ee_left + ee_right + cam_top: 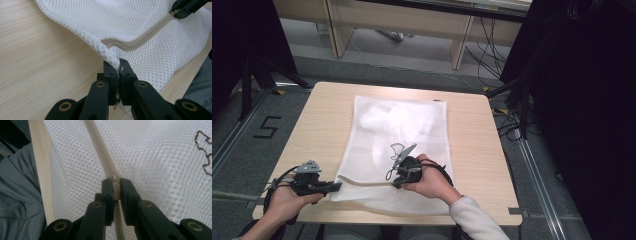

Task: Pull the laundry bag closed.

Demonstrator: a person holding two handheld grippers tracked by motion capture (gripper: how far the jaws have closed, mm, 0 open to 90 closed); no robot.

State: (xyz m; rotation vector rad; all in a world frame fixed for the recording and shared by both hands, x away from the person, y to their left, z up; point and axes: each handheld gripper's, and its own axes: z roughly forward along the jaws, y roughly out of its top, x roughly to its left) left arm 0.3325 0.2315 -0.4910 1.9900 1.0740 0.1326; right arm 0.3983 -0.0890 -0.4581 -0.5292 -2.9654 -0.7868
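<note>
One white mesh bag point(397, 150) lies flat on one wooden table point(322, 125), reaching its near edge, with one zipper point(140, 41) running along the bag's near side. Two grippers work on it. At the left, the left gripper point(334, 186) lies low and level, jaws clamped on the bag's near-left corner point(112, 56). To its right, the right gripper point(396, 184) angles down from above the bag, jaws pinched tight on the zipper slider point(116, 187).
</note>
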